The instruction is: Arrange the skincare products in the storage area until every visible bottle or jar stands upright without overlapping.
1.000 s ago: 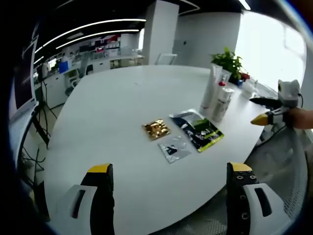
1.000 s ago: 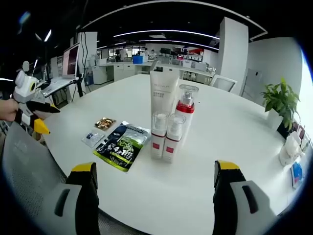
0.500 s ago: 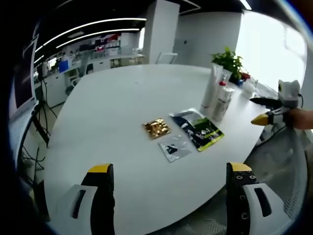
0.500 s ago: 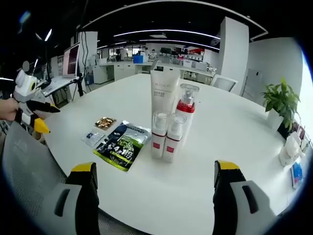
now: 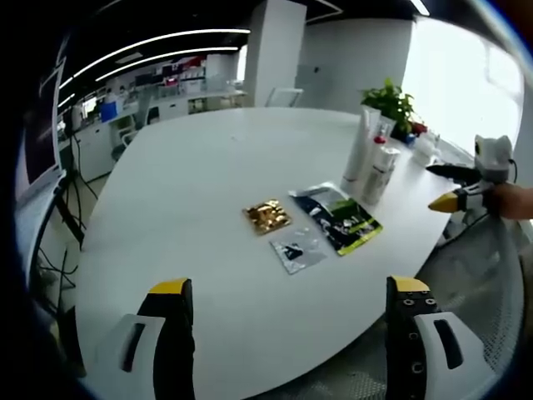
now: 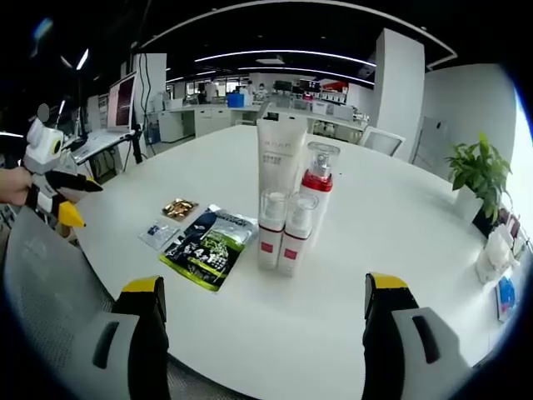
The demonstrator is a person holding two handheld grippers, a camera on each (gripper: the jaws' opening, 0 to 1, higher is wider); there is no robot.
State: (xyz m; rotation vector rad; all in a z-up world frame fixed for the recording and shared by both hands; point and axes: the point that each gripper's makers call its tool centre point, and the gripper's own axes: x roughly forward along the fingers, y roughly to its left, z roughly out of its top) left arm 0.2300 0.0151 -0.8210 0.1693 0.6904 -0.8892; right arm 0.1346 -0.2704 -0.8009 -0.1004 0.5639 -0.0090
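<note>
Your right gripper [image 6: 258,333] has its jaws spread wide and they hold nothing. The bottles stand beyond the gap between the two jaws, well apart from them, on the white table [image 6: 400,242]. Take the tall white tube [image 6: 279,154] as the landmark: it stands upright on its cap end and looks smooth and matte. Just beside it stands a clear pump bottle [image 6: 316,187] with a red band. In front of the tube, two small bottles [image 6: 283,233] with clear caps and red labels stand side by side, touching or nearly touching. All four are upright and close together.

To the side of the tube, toward your left gripper [image 6: 62,200], lies a flat glossy dark sachet [image 6: 206,247] with green print. Beyond it lie a small gold foil packet [image 6: 178,209] and a small silvery sachet [image 6: 157,236], all flat on the table.

Your left gripper [image 5: 287,333] is also spread wide and empty; the tube [image 5: 361,150] is far from its jaws, across the table. A potted plant [image 5: 390,104] stands behind the tube.
</note>
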